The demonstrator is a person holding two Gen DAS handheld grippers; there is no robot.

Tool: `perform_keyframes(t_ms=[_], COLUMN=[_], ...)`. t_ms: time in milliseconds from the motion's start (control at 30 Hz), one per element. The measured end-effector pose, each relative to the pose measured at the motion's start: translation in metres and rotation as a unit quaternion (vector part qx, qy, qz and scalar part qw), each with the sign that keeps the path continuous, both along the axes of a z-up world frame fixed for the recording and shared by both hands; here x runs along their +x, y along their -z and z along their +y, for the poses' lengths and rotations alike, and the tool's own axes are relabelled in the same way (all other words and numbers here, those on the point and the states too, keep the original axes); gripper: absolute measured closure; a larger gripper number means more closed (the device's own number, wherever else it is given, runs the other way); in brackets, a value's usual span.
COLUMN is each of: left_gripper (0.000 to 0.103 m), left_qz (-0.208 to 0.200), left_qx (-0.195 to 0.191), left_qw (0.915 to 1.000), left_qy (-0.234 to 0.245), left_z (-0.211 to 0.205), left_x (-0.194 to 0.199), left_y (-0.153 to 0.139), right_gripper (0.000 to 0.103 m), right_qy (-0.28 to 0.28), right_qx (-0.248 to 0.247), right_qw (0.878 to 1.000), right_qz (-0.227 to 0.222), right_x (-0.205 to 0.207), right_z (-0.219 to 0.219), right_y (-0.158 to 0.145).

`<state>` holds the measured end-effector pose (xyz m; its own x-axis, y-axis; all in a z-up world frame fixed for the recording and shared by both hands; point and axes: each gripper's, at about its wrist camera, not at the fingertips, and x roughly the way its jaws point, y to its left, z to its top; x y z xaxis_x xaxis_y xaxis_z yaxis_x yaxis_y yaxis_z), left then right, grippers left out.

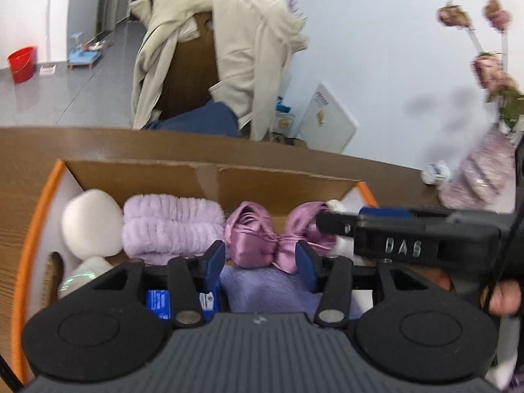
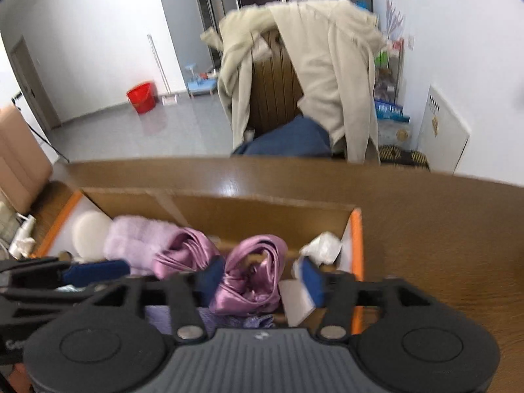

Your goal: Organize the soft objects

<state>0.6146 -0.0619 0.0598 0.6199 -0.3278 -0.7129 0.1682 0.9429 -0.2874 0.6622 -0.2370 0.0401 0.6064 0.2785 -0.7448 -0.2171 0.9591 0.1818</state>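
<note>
An orange-edged cardboard box [image 1: 209, 180] [image 2: 355, 245] stands on the wooden table. It holds a white plush ball [image 1: 91, 222] [image 2: 90, 235], a fluffy lilac towel [image 1: 170, 226] [image 2: 134, 242], a pink satin cloth [image 1: 262, 242] [image 2: 252, 278] and a lavender cloth [image 1: 262, 288] underneath. My left gripper [image 1: 260, 260] hangs over the box, open, its blue pads either side of the satin's left half. My right gripper [image 2: 262, 276] is open over the satin's right half. Each gripper shows in the other's view, the right gripper [image 1: 330, 226] from the side and the left gripper [image 2: 95, 271] at the left edge.
Behind the table a chair [image 2: 275, 98] carries a beige coat [image 1: 242, 52] and a blue garment [image 2: 291, 140]. A pink vase with flowers [image 1: 484, 170] and a small white bottle [image 1: 435, 172] stand on the table at right. A red bucket [image 2: 140, 96] is on the floor.
</note>
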Motion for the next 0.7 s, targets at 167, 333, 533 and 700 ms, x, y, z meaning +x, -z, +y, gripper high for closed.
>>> perform_keyframes(t_ms=[167, 333, 533, 700], left_gripper=[0.045, 0.028, 0.004, 0.002], left_qz=[-0.042, -0.076, -0.118, -0.143], left_qx=[0.032, 0.073, 0.111, 0.111], left_qw=[0.9985, 0.9941, 0.9847, 0.9802], left_qy=[-0.014, -0.023, -0.066, -0.08], left_z=[0.008, 0.019, 0.036, 0.047], left_x=[-0.041, -0.1, -0.162, -0.2], left_y=[-0.053, -0.092, -0.12, -0.138], right_gripper=[0.043, 0.029, 0.021, 0.02], right_qy=[0.01, 0.006, -0.007, -0.006], right_qx=[0.007, -0.002, -0.018, -0.025], right_qw=[0.999, 0.998, 0.996, 0.995], right_qz=[-0.03, -0.058, -0.084, -0.096], right_x=[-0.035, -0.09, -0.154, -0.195], right_z=[-0.015, -0.032, -0.038, -0.034], right_y=[-0.053, -0.1, -0.132, -0.144])
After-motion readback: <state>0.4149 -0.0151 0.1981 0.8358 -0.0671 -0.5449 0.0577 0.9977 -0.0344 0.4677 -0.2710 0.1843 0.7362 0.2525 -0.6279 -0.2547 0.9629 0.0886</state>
